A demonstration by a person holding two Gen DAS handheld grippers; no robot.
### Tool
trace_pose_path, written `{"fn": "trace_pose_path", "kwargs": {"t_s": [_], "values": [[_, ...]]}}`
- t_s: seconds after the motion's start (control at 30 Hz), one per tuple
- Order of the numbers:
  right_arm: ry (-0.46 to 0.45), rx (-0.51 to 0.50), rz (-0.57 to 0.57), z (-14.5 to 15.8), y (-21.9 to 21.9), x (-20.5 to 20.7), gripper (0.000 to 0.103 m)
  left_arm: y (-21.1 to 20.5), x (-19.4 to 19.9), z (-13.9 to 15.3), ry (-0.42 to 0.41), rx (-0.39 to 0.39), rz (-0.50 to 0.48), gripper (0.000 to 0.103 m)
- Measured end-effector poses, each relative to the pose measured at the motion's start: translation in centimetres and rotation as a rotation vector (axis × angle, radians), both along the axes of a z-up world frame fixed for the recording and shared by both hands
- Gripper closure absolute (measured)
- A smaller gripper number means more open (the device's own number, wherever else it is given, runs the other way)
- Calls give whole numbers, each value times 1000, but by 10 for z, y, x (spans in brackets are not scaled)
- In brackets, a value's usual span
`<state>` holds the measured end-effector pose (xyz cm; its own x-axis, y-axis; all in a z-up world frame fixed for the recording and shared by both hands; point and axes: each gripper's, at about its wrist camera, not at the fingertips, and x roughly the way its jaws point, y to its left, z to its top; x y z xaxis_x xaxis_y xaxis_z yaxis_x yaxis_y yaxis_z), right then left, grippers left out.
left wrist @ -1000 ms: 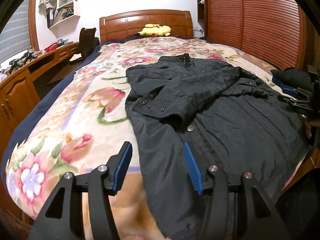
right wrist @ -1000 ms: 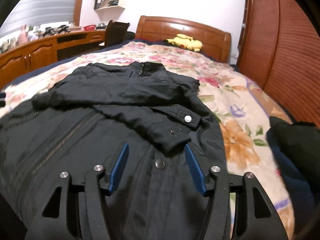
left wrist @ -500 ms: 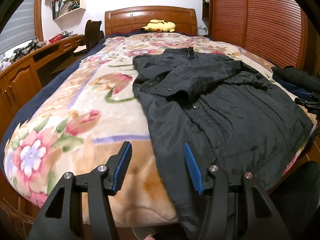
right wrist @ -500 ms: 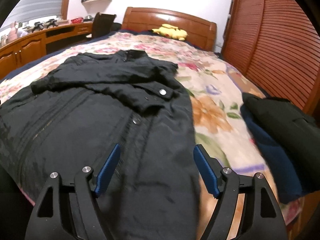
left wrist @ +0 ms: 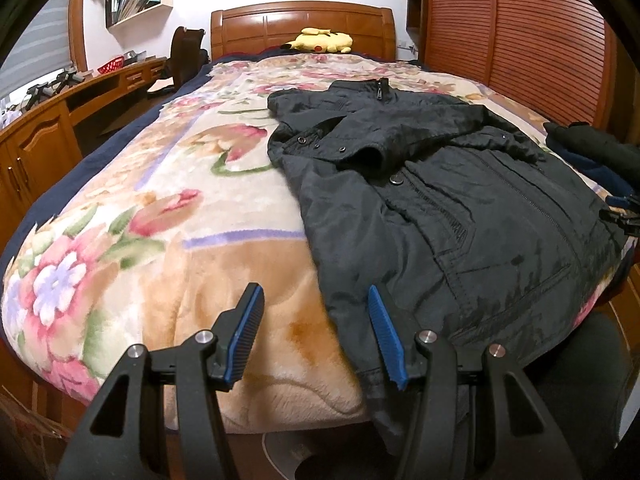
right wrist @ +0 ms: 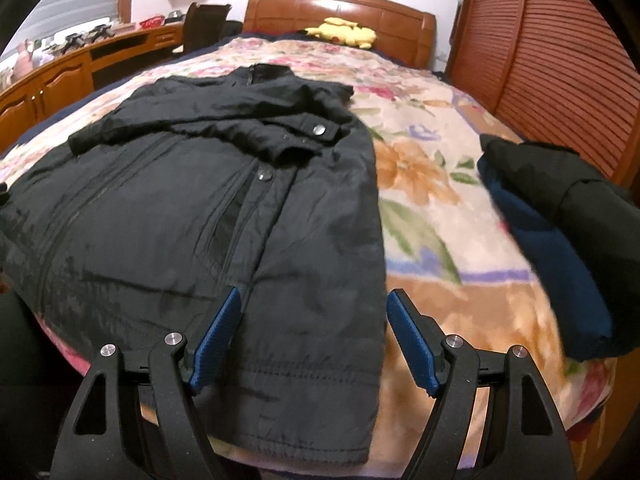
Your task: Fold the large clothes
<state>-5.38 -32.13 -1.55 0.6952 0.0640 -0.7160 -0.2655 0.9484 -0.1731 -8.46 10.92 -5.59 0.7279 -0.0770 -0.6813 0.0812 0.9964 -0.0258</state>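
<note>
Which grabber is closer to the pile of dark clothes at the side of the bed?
The right gripper. The folded dark clothes lie just off to its right, while the left gripper sits at the black jacket's far edge, across from them.

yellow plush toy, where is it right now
The yellow plush toy lies at the far end of the bed against the wooden headboard, beyond the black jacket's collar in both wrist views.

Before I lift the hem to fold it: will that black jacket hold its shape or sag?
The black jacket will probably sag: its hem already drapes limply over the bed edge. The sleeves folded across the chest may slide off. The shiny shell looks slippery, so grip firmly.
</note>
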Motion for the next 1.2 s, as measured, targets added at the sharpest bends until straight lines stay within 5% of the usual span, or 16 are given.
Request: {"fn": "trace_pose_path", "kwargs": {"t_s": [0.63, 0.8, 1.0, 1.2], "values": [[13, -8, 17, -12, 7, -13, 35, -16, -15, -6, -6, -19, -55, 50], [12, -33, 24, -12, 12, -13, 38, -18, -15, -7, -4, -80, -95, 51], [22, -22, 50, -13, 14, -14, 55, -24, -15, -3, -1, -51, -123, 73], [18, -64, 85, -9, 23, -15, 84, -17, -18, 10, -14, -62, -145, 97]]}}
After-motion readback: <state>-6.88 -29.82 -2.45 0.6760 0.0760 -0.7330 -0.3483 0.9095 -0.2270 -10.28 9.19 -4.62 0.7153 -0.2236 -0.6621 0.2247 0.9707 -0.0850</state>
